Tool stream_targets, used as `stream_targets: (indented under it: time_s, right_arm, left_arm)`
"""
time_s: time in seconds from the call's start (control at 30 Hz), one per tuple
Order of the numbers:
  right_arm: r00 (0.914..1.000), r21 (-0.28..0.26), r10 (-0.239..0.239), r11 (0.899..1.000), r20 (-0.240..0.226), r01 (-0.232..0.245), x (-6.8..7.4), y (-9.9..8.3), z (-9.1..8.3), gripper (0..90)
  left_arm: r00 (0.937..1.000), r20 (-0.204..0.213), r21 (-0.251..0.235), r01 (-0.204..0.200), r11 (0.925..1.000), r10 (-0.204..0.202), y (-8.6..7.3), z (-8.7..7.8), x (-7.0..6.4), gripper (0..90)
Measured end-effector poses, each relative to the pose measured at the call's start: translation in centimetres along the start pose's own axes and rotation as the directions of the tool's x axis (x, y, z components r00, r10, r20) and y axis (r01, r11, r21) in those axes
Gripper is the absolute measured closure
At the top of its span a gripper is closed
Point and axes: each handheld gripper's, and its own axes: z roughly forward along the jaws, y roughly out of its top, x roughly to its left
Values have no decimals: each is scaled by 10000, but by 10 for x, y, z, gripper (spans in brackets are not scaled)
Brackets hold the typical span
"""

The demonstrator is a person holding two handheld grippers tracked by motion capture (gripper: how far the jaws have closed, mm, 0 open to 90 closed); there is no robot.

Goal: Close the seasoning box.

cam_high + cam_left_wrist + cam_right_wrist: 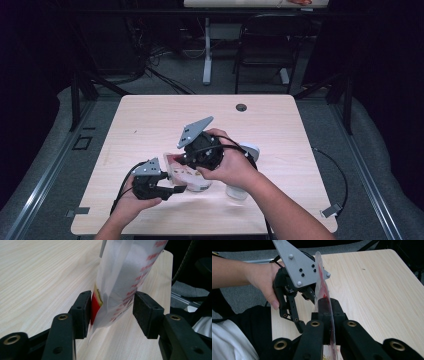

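Nearest the high camera, at the table's near edge, the person's left hand [127,202] holds the left gripper [176,189], its jaws pointing right toward a clear plastic bag [186,175] with red printing that is held just above the pale wooden table [150,120] at its near middle. In the left gripper view the jaws stand partly open with the bag [125,277] hanging down between them: the left pad [83,312] touches the bag's red-and-yellow lower corner, while the right pad [146,312] sits just beside the film, and whether it touches cannot be told. The bag holds something white.

The right hand [232,165] comes in from the near right and holds the right gripper [187,159] over the bag's far edge, its grey three-cornered plate [194,131] tilted up to the far left. In the right gripper view its two jaws are pressed together on the bag's thin edge [324,302], which runs upright between the pads [337,310], red print showing along the seam. Past them the left gripper [294,302] and its hand [263,280] reach in from the left of that view.

Just right of the right hand, a white cup-like object [245,167] stands on the table, mostly hidden by the wrist. A small dark round hole [241,107] sits near the table's far edge.
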Motion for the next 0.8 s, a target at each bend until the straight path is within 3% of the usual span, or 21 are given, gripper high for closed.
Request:
stream_targets:
  time_s: [0.2,0.57,0.8]
  right_arm:
    - [10000,41,57,10000,-35,-56,-2,-2,-1,897]
    - [9999,69,3,10000,-129,-2,-4,-5,-3,893]
    - [9998,89,47,9999,-215,-45,-8,-9,-4,890]
  left_arm:
    - [9996,108,124,-273,9996,271,0,0,-1,565]
    - [9963,-152,573,-833,9949,843,2,-4,-3,629]
    - [9955,-197,802,-908,9926,926,3,-5,-5,650]
